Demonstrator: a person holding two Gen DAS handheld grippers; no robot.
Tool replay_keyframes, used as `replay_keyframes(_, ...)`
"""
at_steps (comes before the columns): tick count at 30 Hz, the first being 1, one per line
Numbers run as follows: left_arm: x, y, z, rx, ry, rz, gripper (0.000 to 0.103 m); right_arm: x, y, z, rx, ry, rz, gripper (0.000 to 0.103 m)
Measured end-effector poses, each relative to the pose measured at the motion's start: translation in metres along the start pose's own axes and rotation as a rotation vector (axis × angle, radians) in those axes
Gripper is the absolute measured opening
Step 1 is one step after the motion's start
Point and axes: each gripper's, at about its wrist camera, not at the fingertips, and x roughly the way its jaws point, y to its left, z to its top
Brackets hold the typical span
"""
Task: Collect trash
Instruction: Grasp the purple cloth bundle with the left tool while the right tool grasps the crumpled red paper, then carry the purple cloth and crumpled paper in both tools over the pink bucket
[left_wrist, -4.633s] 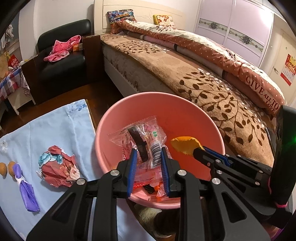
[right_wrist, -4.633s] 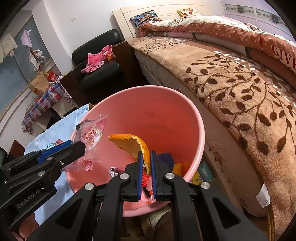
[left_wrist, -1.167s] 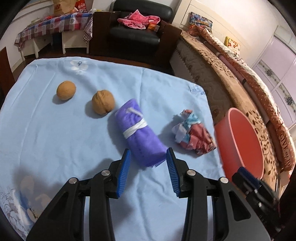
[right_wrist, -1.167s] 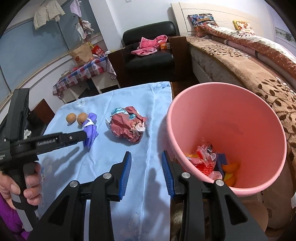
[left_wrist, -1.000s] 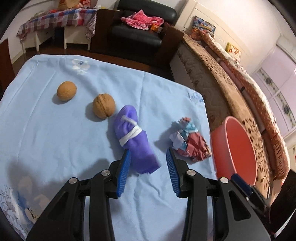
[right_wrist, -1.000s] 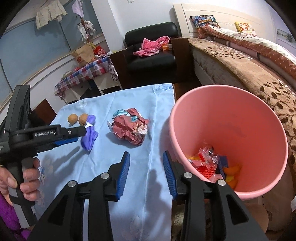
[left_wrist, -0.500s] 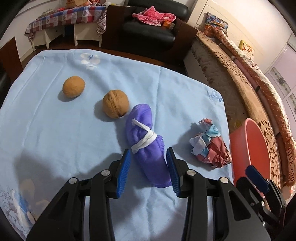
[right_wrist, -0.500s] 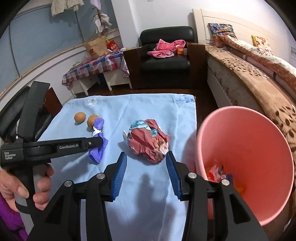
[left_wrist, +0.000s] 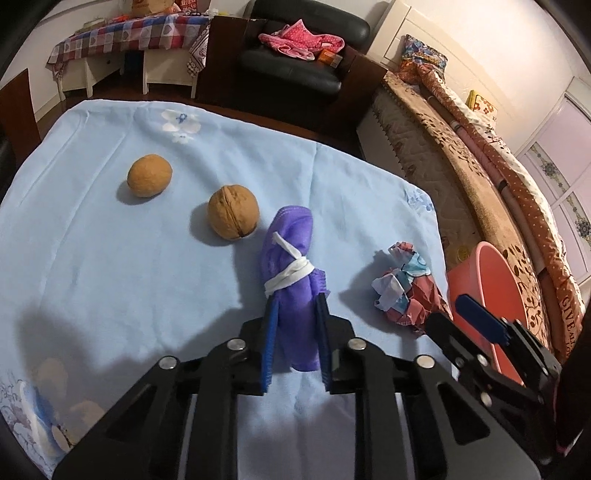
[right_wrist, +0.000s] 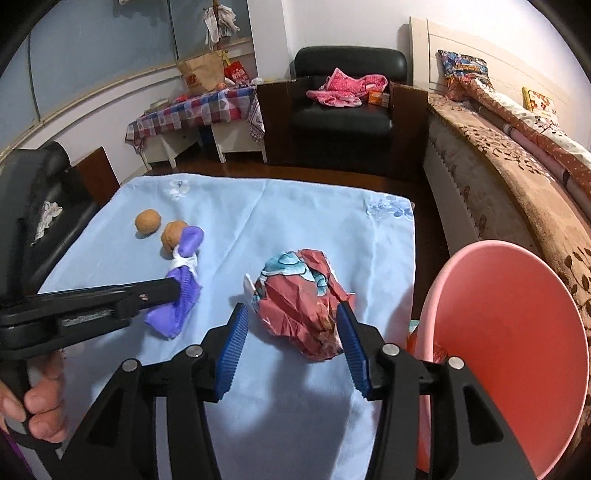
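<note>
Black hand-held gripper (left_wrist: 295, 314) frames, ribbed blue finger pads (right_wrist: 232, 350), silver screw heads, purple sleeve edge (right_wrist: 7, 448)

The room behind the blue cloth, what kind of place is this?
Most likely a home bedroom: a bed with a patterned quilt and pillows along one side, a black armchair with pink clothing on it, and a small table with a checked cloth.

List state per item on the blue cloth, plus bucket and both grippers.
left gripper: jaws just closed in, pads pressing the purple bundle
purple bundle: tied with a white strip, lying on the cloth
right gripper: open, jaws just widened, straddling the crumpled paper
crumpled paper: balled up, on the cloth, not gripped
two walnuts: whole, untouched
pink bucket: beside the cloth, open
</note>
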Motion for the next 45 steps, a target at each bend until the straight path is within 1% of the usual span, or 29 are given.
replay_keyframes(4, -0.007, 0.001, -0.004, 0.016, -0.013, -0.008, 0.017, 0.007, -0.004, 0.001, 0.005, 0.016, -0.005, 0.049)
replay_keyframes(5, -0.009, 0.001, -0.005, 0.023, -0.017, -0.007, 0.017, 0.009, -0.005, 0.002, 0.006, 0.020, -0.007, 0.051)
replay_keyframes(6, -0.010, 0.001, -0.006, 0.031, -0.021, -0.008, 0.017, 0.011, -0.005, 0.003, 0.006, 0.023, -0.007, 0.056)
replay_keyframes(8, -0.011, 0.000, -0.008, 0.034, -0.018, -0.017, 0.017, 0.016, -0.005, 0.007, -0.005, 0.024, -0.006, 0.060)
replay_keyframes(13, -0.013, 0.001, -0.011, 0.037, -0.016, -0.019, 0.017, 0.030, 0.005, 0.009, -0.061, 0.036, -0.042, 0.060)
replay_keyframes(14, -0.014, 0.001, -0.011, 0.037, -0.018, -0.018, 0.017, 0.031, 0.006, 0.008, -0.067, 0.040, -0.050, 0.059)
replay_keyframes(18, -0.016, 0.002, -0.011, 0.035, -0.025, -0.016, 0.017, 0.030, 0.006, 0.005, -0.061, 0.040, -0.056, 0.042)
replay_keyframes(19, -0.017, 0.002, -0.011, 0.034, -0.026, -0.014, 0.017, 0.028, 0.006, 0.004, -0.055, 0.040, -0.050, 0.040)
replay_keyframes(22, -0.020, 0.000, -0.013, 0.042, -0.038, -0.003, 0.017, 0.020, 0.007, 0.001, -0.035, 0.037, -0.016, 0.028)
replay_keyframes(26, -0.026, -0.005, -0.015, 0.062, -0.062, 0.006, 0.017, 0.006, 0.014, -0.007, -0.006, 0.031, 0.031, 0.027)
replay_keyframes(30, -0.032, -0.007, -0.016, 0.077, -0.079, 0.011, 0.017, -0.006, 0.023, -0.017, -0.008, 0.027, 0.054, 0.025)
replay_keyframes(36, -0.043, -0.014, -0.021, 0.108, -0.120, 0.033, 0.017, -0.030, 0.026, -0.024, 0.024, 0.003, 0.076, 0.025)
replay_keyframes(45, -0.056, -0.023, -0.027, 0.129, -0.152, 0.044, 0.017, -0.058, 0.033, -0.030, 0.046, -0.024, 0.102, 0.025)
